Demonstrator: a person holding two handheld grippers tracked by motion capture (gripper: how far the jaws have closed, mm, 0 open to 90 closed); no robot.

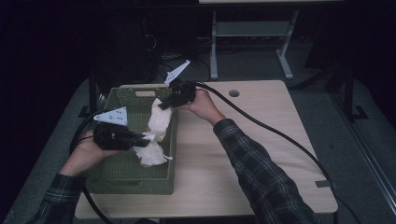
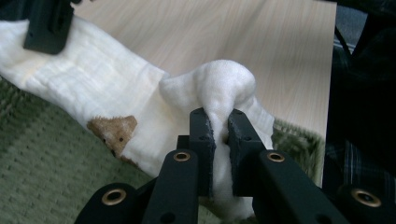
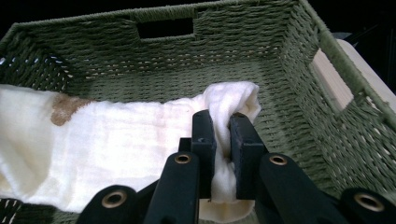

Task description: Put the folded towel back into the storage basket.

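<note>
A cream cloth (image 1: 156, 126) with a small brown bear patch (image 2: 113, 131) hangs stretched over a green woven basket (image 1: 122, 173) at the table's left. My left gripper (image 1: 144, 139) is shut on a bunched fold of the cloth (image 2: 219, 93) near the basket's middle. Farther back, above the basket's far right corner, my right gripper (image 1: 164, 104) is shut on the cloth's other end (image 3: 233, 100). In the left gripper view the right gripper's jaw tip (image 2: 49, 25) shows at the top left, on the cloth. The cloth's lower part rests inside the basket.
The basket (image 3: 299, 88) has cut-out handles in its walls and sits at the left end of a light wooden table (image 1: 261, 140). Cables trail from both grippers across the table and off its edges. A white desk frame (image 1: 252, 32) stands beyond the table.
</note>
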